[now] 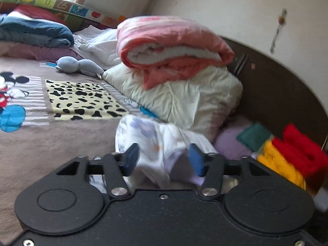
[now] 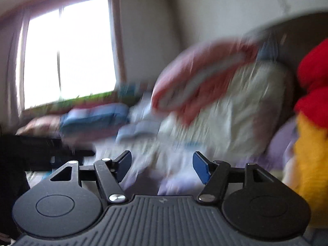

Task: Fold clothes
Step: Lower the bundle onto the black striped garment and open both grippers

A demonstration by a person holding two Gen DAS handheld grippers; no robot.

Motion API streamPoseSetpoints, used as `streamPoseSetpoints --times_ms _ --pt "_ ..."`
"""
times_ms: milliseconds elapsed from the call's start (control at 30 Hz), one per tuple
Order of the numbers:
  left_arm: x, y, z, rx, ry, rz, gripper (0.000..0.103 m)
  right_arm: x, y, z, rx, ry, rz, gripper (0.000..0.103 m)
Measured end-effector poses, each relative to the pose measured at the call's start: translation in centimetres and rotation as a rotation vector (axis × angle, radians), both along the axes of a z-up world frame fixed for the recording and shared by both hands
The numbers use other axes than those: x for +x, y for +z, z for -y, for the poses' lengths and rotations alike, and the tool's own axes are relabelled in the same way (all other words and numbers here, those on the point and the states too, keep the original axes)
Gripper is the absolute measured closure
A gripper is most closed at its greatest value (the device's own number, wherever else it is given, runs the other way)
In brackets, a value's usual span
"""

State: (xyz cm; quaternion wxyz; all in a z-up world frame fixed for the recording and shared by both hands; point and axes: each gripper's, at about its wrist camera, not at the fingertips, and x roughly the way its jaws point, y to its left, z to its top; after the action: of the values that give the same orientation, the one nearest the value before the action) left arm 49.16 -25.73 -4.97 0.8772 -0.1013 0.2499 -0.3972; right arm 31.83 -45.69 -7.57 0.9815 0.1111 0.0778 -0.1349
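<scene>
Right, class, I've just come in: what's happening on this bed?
A person with a gripper in each hand is folding laundry. The left gripper stands open around a bunched white garment on the brown bedspread. The right gripper is open too, its view blurred. A pink blanket lies on a cream duvet behind.

Your left gripper [image 1: 164, 157] has blue-padded fingers [image 1: 195, 160] on matte black linkage arms, with silver pivot screws just behind them and two round black discs flanking a smooth plate. Your right gripper [image 2: 163, 167] matches, except that the plate behind its fingers [image 2: 202, 167] is ribbed.
</scene>
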Motion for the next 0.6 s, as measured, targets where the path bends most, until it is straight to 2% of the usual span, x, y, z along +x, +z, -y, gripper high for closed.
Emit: streamPoseSetpoints --times_ms 33,100,133,167,300,367,400,600 --pt "-0.7 0.2 0.2 0.031 0.016 0.004 0.018 0.2 0.3 0.4 0.026 0.019 -0.042 0.035" --pt "-1.9 0.6 0.6 0.091 0.039 0.004 0.018 -0.1 1.2 0.9 0.074 0.029 -0.097 0.021" --pt "-2.5 0.8 0.8 0.122 0.048 0.004 0.014 -0.2 1.6 1.1 0.102 0.034 -0.13 0.011" --pt "-3.0 1.0 1.0 0.152 0.059 0.0 0.01 -0.3 2.0 1.4 0.129 0.039 -0.162 0.007" --pt "-5.1 2.4 1.6 0.233 0.086 0.001 0.008 -0.7 3.4 1.0 0.172 0.075 -0.243 0.004" --pt "-6.2 3.1 1.8 0.276 0.111 0.017 0.0 -1.4 4.3 0.6 0.173 0.066 -0.268 0.001" --pt "-6.7 3.5 2.0 0.297 0.124 0.025 0.0 -2.2 4.6 0.1 0.175 0.057 -0.273 0.001" --pt "-9.6 5.3 2.2 0.341 0.176 0.036 0.0 -5.0 6.6 -0.9 0.159 0.018 -0.307 0.0"
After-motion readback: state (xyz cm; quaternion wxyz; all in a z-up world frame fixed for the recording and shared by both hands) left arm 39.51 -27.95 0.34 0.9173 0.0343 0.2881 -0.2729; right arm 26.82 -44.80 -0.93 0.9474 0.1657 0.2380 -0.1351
